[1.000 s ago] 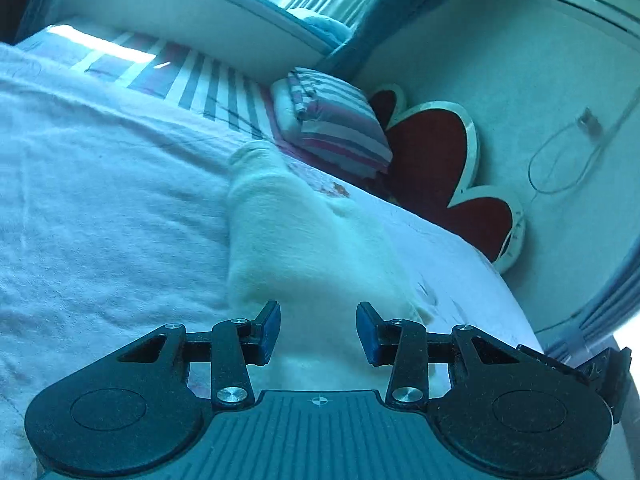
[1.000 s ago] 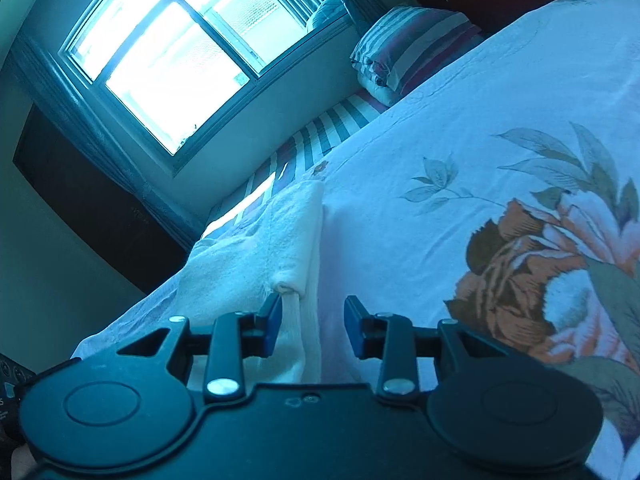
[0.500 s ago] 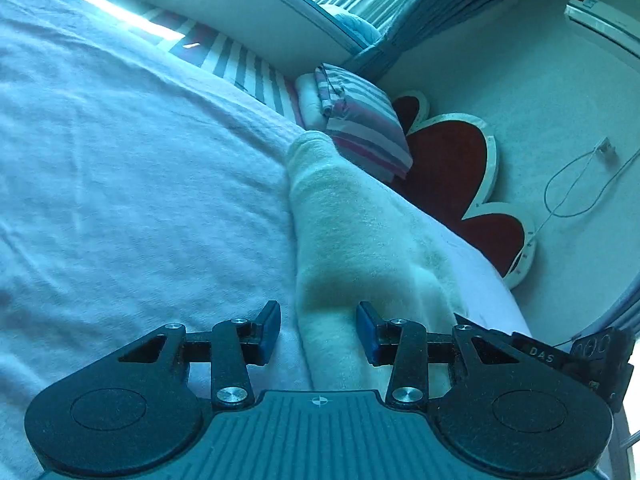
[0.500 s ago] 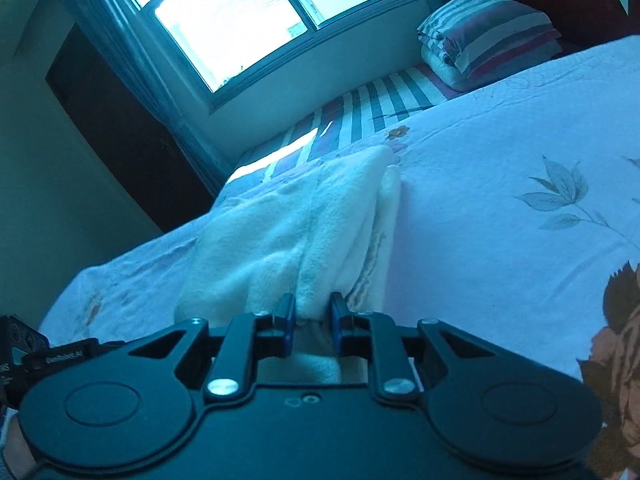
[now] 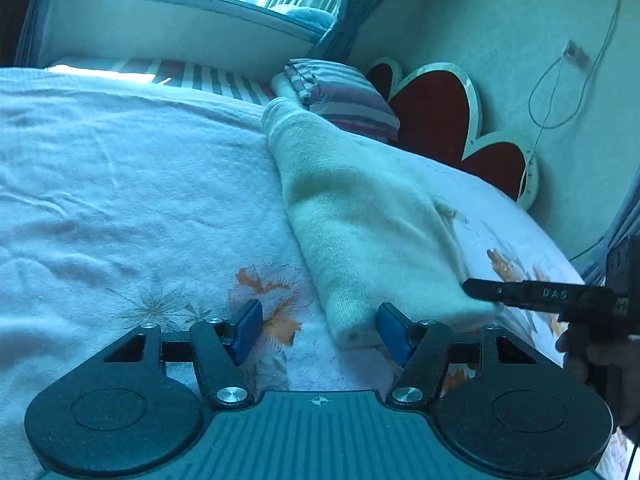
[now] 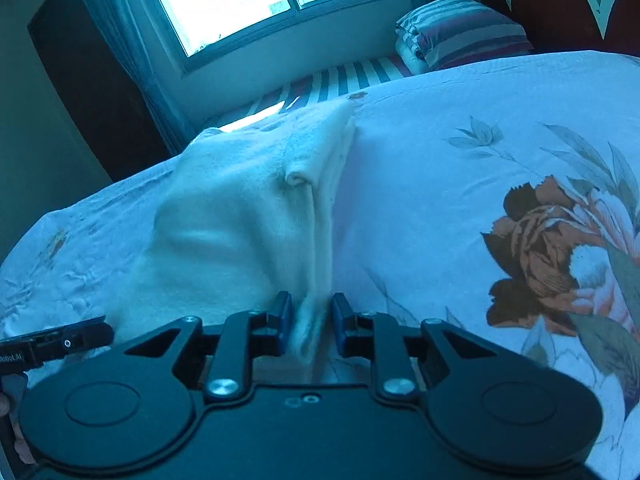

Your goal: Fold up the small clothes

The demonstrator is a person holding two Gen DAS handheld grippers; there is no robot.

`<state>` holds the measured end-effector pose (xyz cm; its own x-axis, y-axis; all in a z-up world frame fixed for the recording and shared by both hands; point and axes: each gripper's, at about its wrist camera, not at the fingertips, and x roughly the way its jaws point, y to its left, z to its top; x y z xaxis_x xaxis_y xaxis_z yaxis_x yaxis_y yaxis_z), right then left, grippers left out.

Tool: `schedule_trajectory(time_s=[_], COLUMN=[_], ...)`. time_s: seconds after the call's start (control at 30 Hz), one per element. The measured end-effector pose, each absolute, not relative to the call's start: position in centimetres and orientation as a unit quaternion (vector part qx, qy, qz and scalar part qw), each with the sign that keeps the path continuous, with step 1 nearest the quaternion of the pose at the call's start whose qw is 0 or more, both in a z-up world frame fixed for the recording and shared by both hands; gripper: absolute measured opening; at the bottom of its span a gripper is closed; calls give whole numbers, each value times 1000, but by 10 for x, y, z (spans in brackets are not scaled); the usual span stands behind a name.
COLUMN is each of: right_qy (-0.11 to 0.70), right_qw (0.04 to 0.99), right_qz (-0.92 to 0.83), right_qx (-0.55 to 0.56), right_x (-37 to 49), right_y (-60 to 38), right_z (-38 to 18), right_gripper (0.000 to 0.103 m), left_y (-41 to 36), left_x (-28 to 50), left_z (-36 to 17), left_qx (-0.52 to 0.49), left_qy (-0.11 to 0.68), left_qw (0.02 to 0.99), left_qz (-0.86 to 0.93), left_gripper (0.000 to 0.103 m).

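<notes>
On the left, a flowered bedspread (image 5: 120, 200) is spread wide and wrinkled across the bed. Low over it, the left gripper (image 5: 320, 330) is held with its jaws just opened wide; nothing is pressed between the blue pads (image 5: 246, 330), and only the near corner of the cream garment (image 5: 360, 216) is touched by the right-hand pad. The garment is laid folded into a long, narrow bundle running away toward the striped pillow (image 5: 344, 96) and the red headboard (image 5: 436, 116). Further right, the right gripper (image 6: 311, 322) is seen at the garment's near end, its jaws drawn narrow after a slight opening. A bunched fold of the garment's edge sits between them; whether it is pinched cannot be told. Beyond it, a large printed flower (image 6: 560, 256) is shown on the bedspread.
</notes>
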<state>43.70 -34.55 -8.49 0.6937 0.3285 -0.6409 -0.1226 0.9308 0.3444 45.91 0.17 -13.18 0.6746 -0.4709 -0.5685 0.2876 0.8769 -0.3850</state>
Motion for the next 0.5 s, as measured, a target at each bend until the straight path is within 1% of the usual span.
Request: schedule_trajectory(time_s=[0.1, 0.27, 0.37, 0.4, 0.43, 0.5], right_qy=[329, 296, 317, 328, 339, 341], right_qw=[926, 939, 933, 930, 928, 926], right_qz=[123, 128, 127, 125, 122, 125], right_qx=[136, 120, 114, 104, 94, 106], right_x=[440, 500, 534, 543, 550, 557], right_y=[-349, -341, -338, -337, -336, -341], right_z=[-63, -47, -59, -65, -71, -76], right_gripper=[24, 29, 28, 28, 30, 35], left_y=[7, -9, -18, -20, -19, -9], left_x=[471, 543, 582, 595, 604, 613], left_z=[-117, -96, -103, -110, -115, -122], left_qx=[-138, -161, -155, -141, -134, -157], left_qy=[315, 276, 299, 320, 335, 340], left_qw=[915, 923, 919, 916, 914, 908], left_qz=[-209, -214, -207, -196, -183, -188], left_gripper=[64, 64, 64, 65, 65, 65])
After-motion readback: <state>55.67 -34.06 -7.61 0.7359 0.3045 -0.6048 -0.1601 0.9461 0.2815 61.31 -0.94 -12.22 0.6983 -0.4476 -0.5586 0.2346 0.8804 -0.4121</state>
